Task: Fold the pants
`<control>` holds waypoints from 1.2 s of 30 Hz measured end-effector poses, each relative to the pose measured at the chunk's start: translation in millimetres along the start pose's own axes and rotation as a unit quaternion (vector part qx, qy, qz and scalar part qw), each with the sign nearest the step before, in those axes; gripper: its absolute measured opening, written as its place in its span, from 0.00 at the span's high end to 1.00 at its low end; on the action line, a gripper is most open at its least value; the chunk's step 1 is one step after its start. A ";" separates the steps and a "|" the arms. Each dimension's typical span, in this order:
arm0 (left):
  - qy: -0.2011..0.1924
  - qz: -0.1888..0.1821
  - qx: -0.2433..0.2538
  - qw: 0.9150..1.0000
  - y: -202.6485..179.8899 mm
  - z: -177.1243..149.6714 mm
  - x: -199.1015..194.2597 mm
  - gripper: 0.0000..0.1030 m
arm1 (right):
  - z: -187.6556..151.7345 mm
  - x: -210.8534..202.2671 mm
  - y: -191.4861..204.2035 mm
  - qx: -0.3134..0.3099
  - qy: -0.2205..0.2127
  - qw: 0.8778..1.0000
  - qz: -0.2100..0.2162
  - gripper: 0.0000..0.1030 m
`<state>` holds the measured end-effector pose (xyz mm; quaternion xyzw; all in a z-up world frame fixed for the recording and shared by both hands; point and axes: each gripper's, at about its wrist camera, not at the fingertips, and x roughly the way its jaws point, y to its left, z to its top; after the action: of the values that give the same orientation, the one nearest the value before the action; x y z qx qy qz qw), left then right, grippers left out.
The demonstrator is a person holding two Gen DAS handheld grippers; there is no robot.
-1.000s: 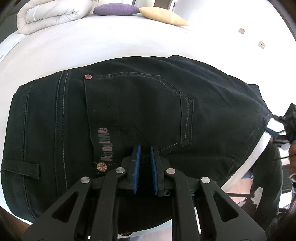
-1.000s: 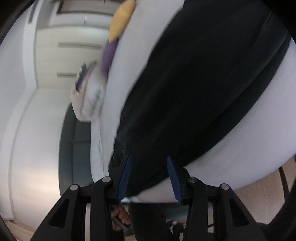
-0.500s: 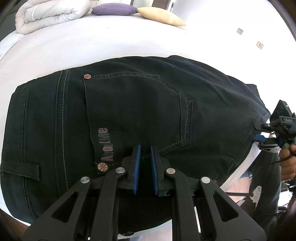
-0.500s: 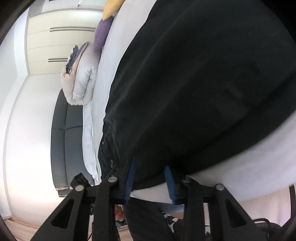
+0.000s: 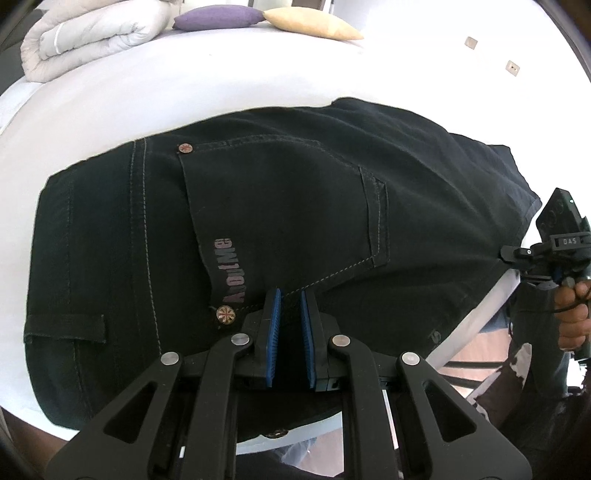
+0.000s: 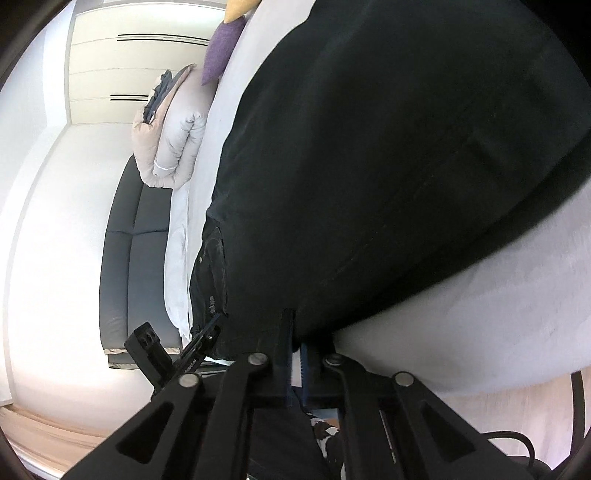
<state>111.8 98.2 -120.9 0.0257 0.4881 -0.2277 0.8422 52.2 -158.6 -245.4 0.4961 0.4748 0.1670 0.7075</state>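
Observation:
Black pants lie folded on a white bed, back pocket and "AboutMe" print up. My left gripper is nearly shut with a thin strip of the black fabric between its blue pads, at the near edge by the pocket's lower seam. My right gripper is shut on the near edge of the pants; it also shows at the right edge of the left wrist view, at the pants' right end.
A rolled white duvet, a purple pillow and a yellow pillow lie at the far side of the bed. A dark sofa stands beside the bed. Wooden floor shows below the bed's near edge.
My right gripper has moved in onto the pants' edge and closed from open. My left gripper has held its place and stayed closed.

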 end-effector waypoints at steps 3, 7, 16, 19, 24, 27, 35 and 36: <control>-0.028 0.008 0.006 1.000 -17.4 5.7 -12.6 0.89 | 3.8 -5.0 2.1 0.013 -0.010 0.999 0.034 0.62; -0.069 -0.032 0.004 0.997 -49.3 25.5 -14.8 0.89 | 14.5 -34.3 -6.4 0.030 -0.069 0.996 0.048 0.52; -0.024 -0.025 0.029 0.999 -70.5 21.5 29.1 0.89 | 19.0 -76.5 -65.0 0.099 -0.130 0.986 0.044 1.00; -0.022 -0.027 0.032 0.999 -68.8 21.2 28.2 0.89 | 14.4 -76.1 -64.7 0.091 -0.132 0.986 0.042 1.00; -0.032 -0.028 0.023 0.999 -66.1 19.0 28.6 0.89 | 30.1 -80.6 -49.3 0.084 -0.138 0.986 0.041 0.84; -0.032 -0.032 0.020 0.999 -55.2 9.3 22.3 0.89 | 41.4 -103.0 -55.4 0.095 -0.184 0.977 0.046 0.79; -0.031 -0.040 0.010 0.999 -46.7 6.7 18.6 0.89 | 46.0 -119.2 -77.0 0.124 -0.190 0.973 0.050 0.95; -0.031 -0.041 0.009 0.999 -45.5 8.2 18.3 0.89 | 46.3 -125.1 -76.5 0.130 -0.191 0.972 0.048 0.91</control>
<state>107.5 48.7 -123.8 0.0060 0.4604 -0.2667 0.8467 11.3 -306.8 -245.3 0.6283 0.3245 0.0400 0.7059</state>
